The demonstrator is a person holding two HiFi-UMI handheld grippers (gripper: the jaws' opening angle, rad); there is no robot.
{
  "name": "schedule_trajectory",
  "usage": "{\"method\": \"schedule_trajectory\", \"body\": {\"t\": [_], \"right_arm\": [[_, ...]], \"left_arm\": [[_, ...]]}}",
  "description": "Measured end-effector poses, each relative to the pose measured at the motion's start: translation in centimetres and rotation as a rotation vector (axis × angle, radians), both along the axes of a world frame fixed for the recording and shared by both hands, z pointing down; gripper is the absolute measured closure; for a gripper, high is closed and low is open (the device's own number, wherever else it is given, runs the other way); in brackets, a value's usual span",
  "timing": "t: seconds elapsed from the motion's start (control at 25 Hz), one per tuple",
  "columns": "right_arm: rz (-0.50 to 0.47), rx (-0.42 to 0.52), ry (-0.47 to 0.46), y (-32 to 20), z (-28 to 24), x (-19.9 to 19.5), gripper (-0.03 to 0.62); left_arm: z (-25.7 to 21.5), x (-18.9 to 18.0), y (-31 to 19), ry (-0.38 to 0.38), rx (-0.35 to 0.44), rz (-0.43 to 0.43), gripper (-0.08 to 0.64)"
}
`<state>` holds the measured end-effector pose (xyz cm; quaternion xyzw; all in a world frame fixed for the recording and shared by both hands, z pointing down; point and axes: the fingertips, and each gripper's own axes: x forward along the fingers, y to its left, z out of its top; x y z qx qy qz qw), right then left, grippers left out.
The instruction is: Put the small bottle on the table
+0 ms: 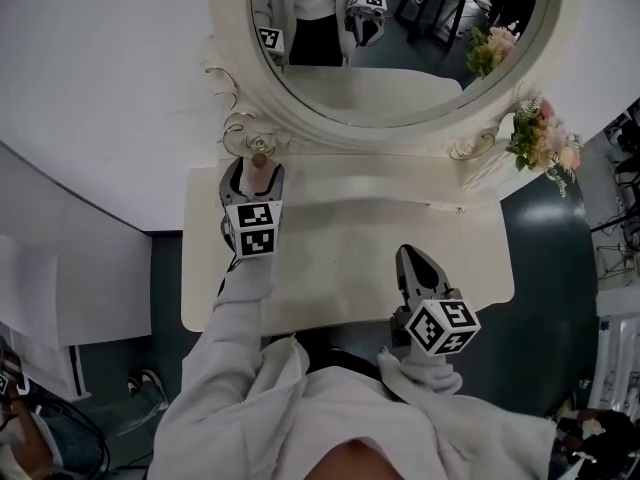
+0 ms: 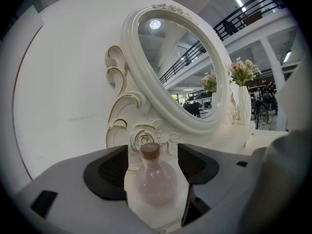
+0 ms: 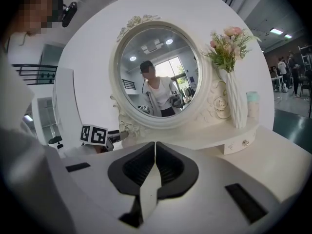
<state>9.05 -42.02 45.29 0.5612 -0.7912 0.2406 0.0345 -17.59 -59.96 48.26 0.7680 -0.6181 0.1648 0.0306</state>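
A small round pink glass bottle [image 2: 156,180] with a cork stands upright on the white dressing table [image 1: 345,258], close to the gilded scrolls at the mirror's left foot. My left gripper [image 2: 152,152] is open around it, one pad on either side of the bottle with a little space between. The head view places the bottle [image 1: 259,171] inside that gripper [image 1: 253,170] at the table's back left. Over the table's front right, my right gripper [image 1: 408,256] is shut with nothing in it; its jaws meet in the right gripper view [image 3: 155,146].
A large oval mirror [image 1: 400,48] in a white frame stands at the back of the table. At the back right a tall white vase of flowers [image 3: 234,99] stands on a raised shelf with a small drawer [image 3: 241,143]. A white wall lies left.
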Motion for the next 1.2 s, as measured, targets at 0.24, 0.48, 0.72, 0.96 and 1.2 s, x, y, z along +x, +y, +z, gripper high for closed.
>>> {"method": "schedule_trajectory", "body": {"t": [0.24,0.48,0.72,0.96,1.2], "right_arm": [[-0.021,0.017,-0.013,1.4,-0.5,0.7,0.558],[-0.048,0.037,-0.013,3.1,-0.8,1.6,0.558],[-0.065,0.046,-0.018,5.6,-1.1,2.9,0.558],[-0.089,0.067,-0.022,8.3,-1.6,3.1,0.558],[-0.146,0.06,-0.044,11.0,-1.3,1.9,0.558]], "left_arm": [[-0.4,0.6,3.3,0.022,-0.032,-0.006,0.238],[-0.6,1.7,7.2,0.053,-0.06,0.007,0.238],[-2.1,2.6,11.8,0.099,-0.046,-0.006,0.238],[-3.1,3.3,16.4,0.118,-0.036,0.006,0.238],[-3.5,4.3,21.2,0.144,-0.048,0.037,0.238]]}}
